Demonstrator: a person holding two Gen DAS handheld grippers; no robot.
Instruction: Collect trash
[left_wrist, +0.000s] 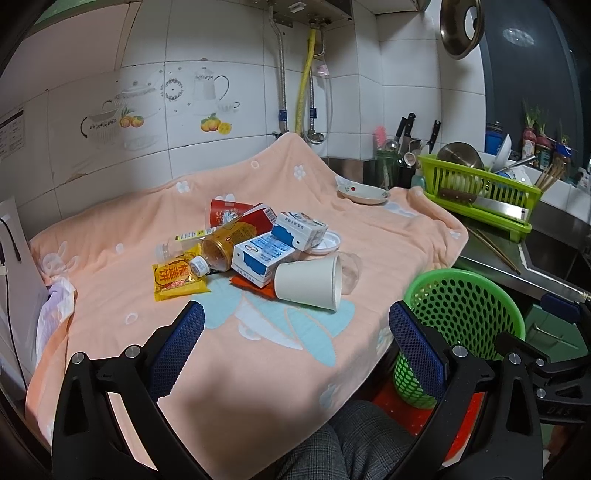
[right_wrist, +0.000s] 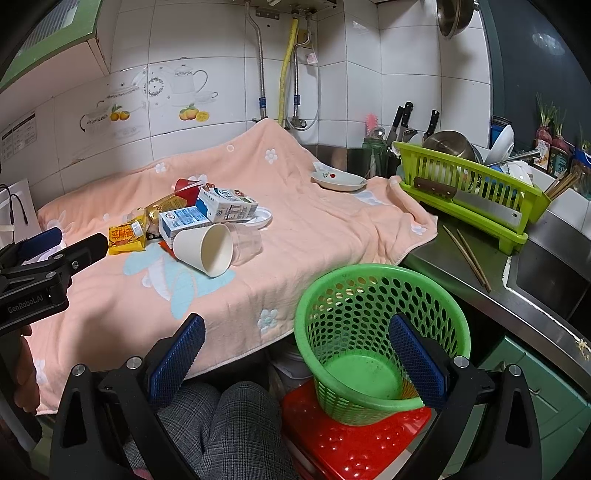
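Both claws are spread wide and hold nothing: the left claw (left_wrist: 295, 328) hangs over the near edge of the peach towel (left_wrist: 369, 229) that covers the counter, and the right claw (right_wrist: 295, 336) hangs over the green mesh basket (right_wrist: 373, 295), which stands on a red stool (right_wrist: 351, 443) just off the towel's near right corner. Farther in, the trash lies heaped mid-towel: a white paper cup (left_wrist: 308, 282) on its side, nearest, with a clear plastic cup (left_wrist: 351, 271) touching its right; two blue-and-white cartons (left_wrist: 264, 256) behind; a yellow snack packet (left_wrist: 177, 278) and an amber bottle (left_wrist: 218, 249) to the left. Far right sit a small dish (left_wrist: 364, 194) and a green dish rack (left_wrist: 480, 192).
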